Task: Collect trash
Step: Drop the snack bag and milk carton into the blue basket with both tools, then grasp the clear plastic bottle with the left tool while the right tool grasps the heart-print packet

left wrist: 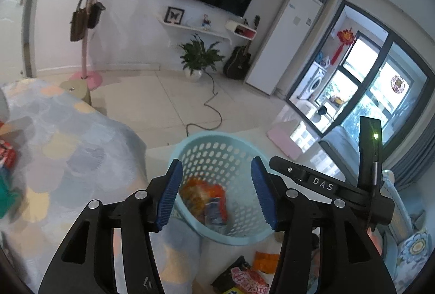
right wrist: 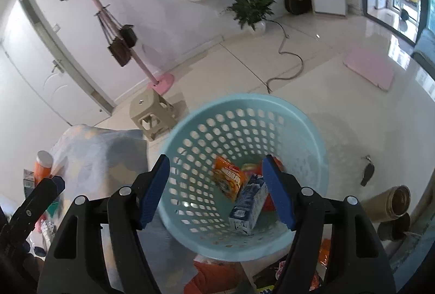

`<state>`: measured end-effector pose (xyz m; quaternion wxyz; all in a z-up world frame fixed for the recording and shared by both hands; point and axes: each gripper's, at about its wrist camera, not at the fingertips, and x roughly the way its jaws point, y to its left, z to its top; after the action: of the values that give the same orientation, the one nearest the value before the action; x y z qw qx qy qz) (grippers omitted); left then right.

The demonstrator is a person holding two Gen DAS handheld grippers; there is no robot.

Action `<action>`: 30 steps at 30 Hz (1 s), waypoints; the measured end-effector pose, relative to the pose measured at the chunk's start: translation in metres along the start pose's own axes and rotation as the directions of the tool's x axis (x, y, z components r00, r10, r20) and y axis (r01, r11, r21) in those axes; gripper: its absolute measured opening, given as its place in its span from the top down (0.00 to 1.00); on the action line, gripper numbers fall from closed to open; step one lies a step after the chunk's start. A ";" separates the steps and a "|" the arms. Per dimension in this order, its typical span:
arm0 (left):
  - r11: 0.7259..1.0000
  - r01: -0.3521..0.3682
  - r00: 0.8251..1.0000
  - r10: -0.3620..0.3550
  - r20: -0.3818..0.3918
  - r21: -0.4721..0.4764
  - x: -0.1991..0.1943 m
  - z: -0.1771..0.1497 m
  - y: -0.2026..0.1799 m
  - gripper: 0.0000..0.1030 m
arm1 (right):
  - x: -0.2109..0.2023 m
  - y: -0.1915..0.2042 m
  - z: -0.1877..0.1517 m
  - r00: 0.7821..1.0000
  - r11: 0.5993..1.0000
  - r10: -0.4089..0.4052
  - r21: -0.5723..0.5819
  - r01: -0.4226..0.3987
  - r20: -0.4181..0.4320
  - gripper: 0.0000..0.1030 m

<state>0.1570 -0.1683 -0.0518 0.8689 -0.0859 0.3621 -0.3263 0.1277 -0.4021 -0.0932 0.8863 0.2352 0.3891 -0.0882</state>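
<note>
A light blue perforated basket stands on the floor beside the table; it also shows in the left wrist view. Inside it lie an orange snack wrapper and a blue and white carton. My right gripper is open and empty above the basket's mouth. My left gripper is open and empty, a little above and nearer than the basket. The right gripper's body shows at the right of the left wrist view. More wrappers lie on the floor below the basket.
A table with a patterned cloth is at the left, with blurred packets on it. A beige stool, a pink coat stand, a black cable and a brass-coloured flask are on the floor.
</note>
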 end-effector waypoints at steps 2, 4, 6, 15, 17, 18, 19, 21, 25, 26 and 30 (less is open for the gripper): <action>1.000 -0.005 1.000 0.005 0.023 -0.013 -0.014 0.001 0.005 0.50 | -0.009 0.013 -0.001 1.000 1.000 0.016 -0.025 -0.015 0.025 0.35; 1.000 -0.011 0.999 0.011 0.041 -0.018 -0.026 0.003 0.008 0.50 | -0.019 0.029 -0.002 0.997 0.997 0.041 -0.063 -0.037 0.061 0.35; 0.999 -0.027 0.997 0.029 0.072 -0.027 -0.044 0.003 0.013 0.49 | -0.030 0.046 -0.004 0.993 0.992 0.076 -0.104 -0.067 0.091 0.35; 0.979 -0.161 0.957 0.185 0.222 -0.121 -0.144 -0.005 0.049 0.29 | -0.062 0.134 -0.028 0.963 0.932 0.234 -0.313 -0.183 0.134 0.35; 0.963 -0.217 0.938 0.252 0.236 -0.162 -0.169 -0.009 0.067 0.28 | -0.065 0.157 -0.039 0.957 0.908 0.263 -0.366 -0.203 0.124 0.35; 0.956 -0.232 0.932 0.272 0.241 -0.180 -0.177 -0.010 0.072 0.27 | -0.066 0.165 -0.044 0.955 0.899 0.273 -0.383 -0.210 0.117 0.35; 0.947 -0.250 0.923 0.297 0.246 -0.203 -0.188 -0.014 0.081 0.26 | -0.066 0.176 -0.049 0.952 0.887 0.287 -0.404 -0.223 0.105 0.35; 0.920 -0.293 0.898 0.358 0.256 -0.261 -0.212 -0.023 0.104 0.26 | -0.065 0.195 -0.061 0.946 0.863 0.315 -0.438 -0.251 0.078 0.35; 0.852 -0.382 0.837 0.483 0.256 -0.358 -0.250 -0.041 0.141 0.26 | -0.061 0.234 -0.091 0.932 0.809 0.363 -0.502 -0.307 0.016 0.35; 0.833 -0.401 0.827 0.508 0.241 -0.381 -0.257 -0.046 0.153 0.26 | -0.060 0.242 -0.097 0.930 0.798 0.368 -0.513 -0.315 0.002 0.35; 0.793 -0.438 0.818 0.547 0.178 -0.424 -0.269 -0.063 0.187 0.26 | -0.050 0.277 -0.130 0.923 0.752 0.382 -0.563 -0.343 -0.052 0.35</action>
<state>0.0674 0.1507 -0.0150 0.9360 -0.1938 0.2938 0.0033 0.1036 -0.0982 -0.0368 0.9282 0.0319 0.3149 0.1958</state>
